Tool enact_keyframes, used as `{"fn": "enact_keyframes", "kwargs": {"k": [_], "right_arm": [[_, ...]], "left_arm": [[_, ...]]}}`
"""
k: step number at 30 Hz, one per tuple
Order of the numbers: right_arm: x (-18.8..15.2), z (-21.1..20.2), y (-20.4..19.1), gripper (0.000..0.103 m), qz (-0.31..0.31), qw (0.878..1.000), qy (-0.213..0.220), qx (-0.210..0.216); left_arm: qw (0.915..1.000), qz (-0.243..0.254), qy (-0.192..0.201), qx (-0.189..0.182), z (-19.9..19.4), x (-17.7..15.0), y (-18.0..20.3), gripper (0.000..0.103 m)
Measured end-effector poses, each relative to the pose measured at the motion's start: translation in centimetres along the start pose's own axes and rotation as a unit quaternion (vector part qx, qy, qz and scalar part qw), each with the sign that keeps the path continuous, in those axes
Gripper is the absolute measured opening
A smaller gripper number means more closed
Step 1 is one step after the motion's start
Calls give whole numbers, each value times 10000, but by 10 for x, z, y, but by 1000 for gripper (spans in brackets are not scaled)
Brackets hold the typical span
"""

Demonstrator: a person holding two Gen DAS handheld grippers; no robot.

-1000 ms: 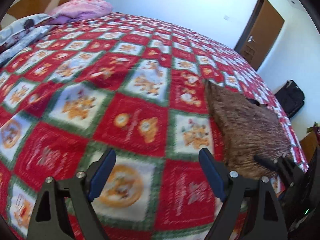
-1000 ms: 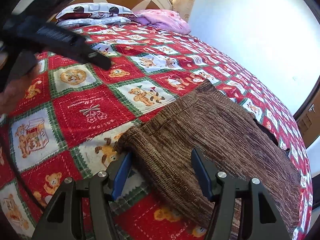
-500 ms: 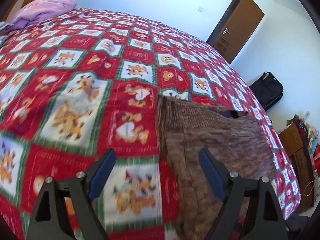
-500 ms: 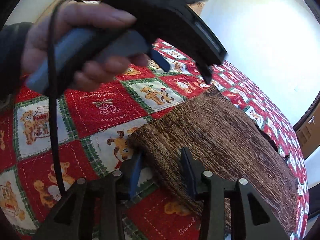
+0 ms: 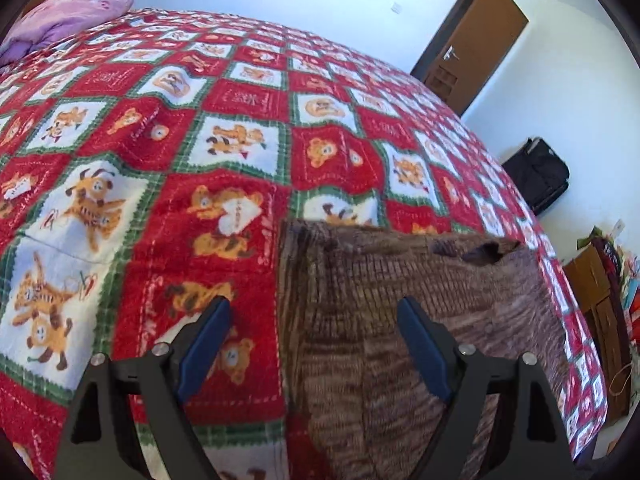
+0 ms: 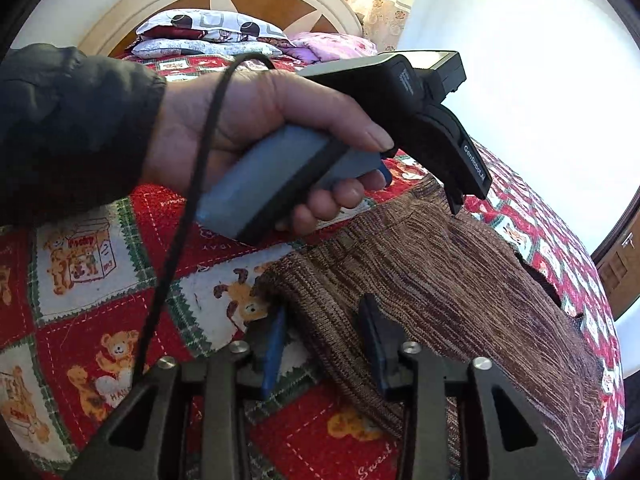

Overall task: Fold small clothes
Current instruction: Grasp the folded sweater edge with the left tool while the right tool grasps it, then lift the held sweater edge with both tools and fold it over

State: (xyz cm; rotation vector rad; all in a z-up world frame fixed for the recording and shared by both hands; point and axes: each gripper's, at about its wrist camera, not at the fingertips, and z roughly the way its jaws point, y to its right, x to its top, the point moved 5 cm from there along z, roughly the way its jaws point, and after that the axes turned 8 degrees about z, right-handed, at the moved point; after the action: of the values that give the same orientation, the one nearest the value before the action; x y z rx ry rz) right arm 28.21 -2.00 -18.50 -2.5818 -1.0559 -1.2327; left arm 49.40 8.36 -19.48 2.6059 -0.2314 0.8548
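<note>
Both hand-held grippers sit at the near end of the bed (image 5: 240, 128), whose red, green and white bear-print blanket (image 6: 100, 344) carries a brown knitted garment (image 6: 460, 288) lying flat, its long axis running away from the cameras toward the foot-side wall. The right hand-held gripper (image 6: 324, 344) is the closer one: its blue-padded fingers (image 6: 274, 346) straddle the garment's near corner, partly closed, and it cannot be told whether the pads have pinched the knit yet. The left hand-held gripper (image 5: 312, 344) hovers wide open with nothing between its fingers (image 5: 206, 344), the garment's left edge (image 5: 282, 312) running up between them, so the cloth lies mostly under its right finger. In the right wrist view the left hand (image 6: 260, 128) grips its handle above the garment's far left corner (image 6: 424, 192). The next lift likely turns on both grippers catching that same left edge.
</note>
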Motion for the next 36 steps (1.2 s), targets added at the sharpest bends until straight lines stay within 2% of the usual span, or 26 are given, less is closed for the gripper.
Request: {"fn": "enact_keyframes", "kwargs": {"k": [1,2,4,5,8,18,26,36], "right_arm": [[0,-1,1,19,-2,10000,27,-14],[0,-3,1,13,0,10000,65,-27],[-1,-8,3,9,16,9999,135,-11],[-1,-9,4,9,22,9999,135,-2],[-1,-15,12,9,95,9998,197,-41],[-4,-53,63,8,783,9943,662,-274],[0,-85,105,7,1178,9862,1022,-546],[-25,-125,165,6,1820,9715,1231,-888]], "left_arm": [[10000,-52,21,-37,-1,0,-1,75],[9999,-77,9,-89,1,1,-1,51],[9998,-71,-154,-141,5,0,0,21],[9996,-89,-151,-206,4,1,0,17],[9996,-138,-132,-199,0,6,2,13],[9977,-410,349,-419,-21,28,23,11],[9951,-184,674,-694,-32,54,74,11],[9926,223,777,-902,-24,77,148,11]]}}
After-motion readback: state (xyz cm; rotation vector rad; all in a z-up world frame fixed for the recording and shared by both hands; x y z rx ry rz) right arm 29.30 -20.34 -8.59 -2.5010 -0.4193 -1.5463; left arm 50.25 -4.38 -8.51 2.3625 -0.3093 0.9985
